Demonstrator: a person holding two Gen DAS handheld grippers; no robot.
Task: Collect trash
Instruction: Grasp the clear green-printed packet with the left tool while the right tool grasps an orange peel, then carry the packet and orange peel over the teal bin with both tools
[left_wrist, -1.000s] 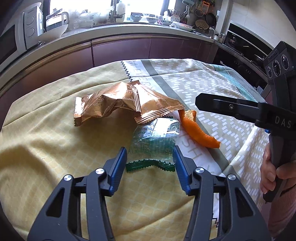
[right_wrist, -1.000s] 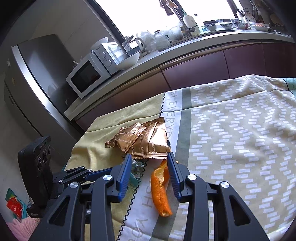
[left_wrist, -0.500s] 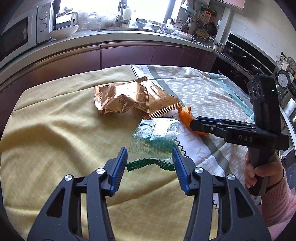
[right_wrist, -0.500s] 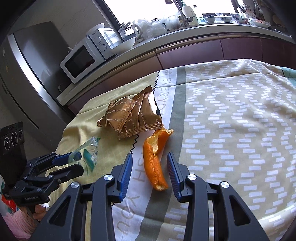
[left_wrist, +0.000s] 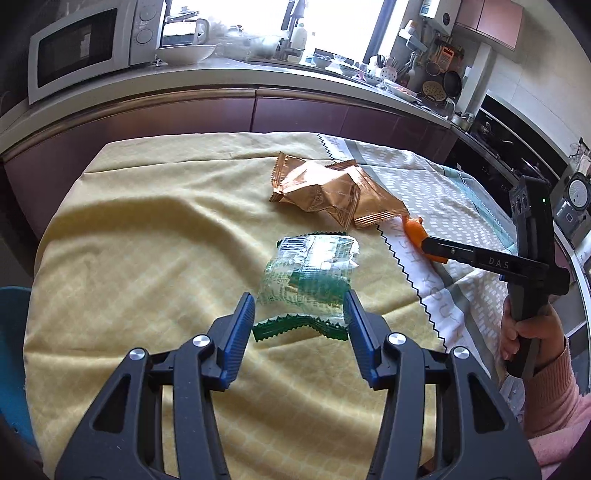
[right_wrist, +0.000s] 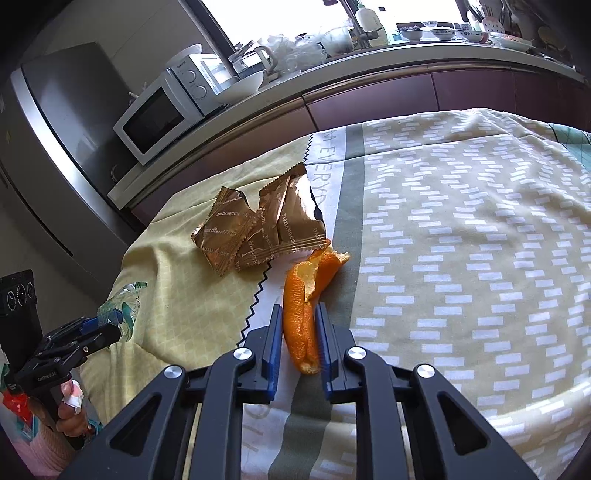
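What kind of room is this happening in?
Most likely a home kitchen: a microwave and an electric kettle sit on a long countertop, with dishes by the window. The trash lies on a cloth-covered table.

Left wrist view sits low over the worktop's (left_wrist: 122, 251) near edge, facing the kitchen counter (left_wrist: 229, 79). Right wrist view looks closely from the right side toward the microwave (right_wrist: 159, 118). Both share the gold wrappers (left_wrist: 325, 192) (right_wrist: 258, 229).

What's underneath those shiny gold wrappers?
The gold wrappers lie overlapping on the patterned tablecloth, their corner just meeting the orange peel. Anything beneath them is covered.
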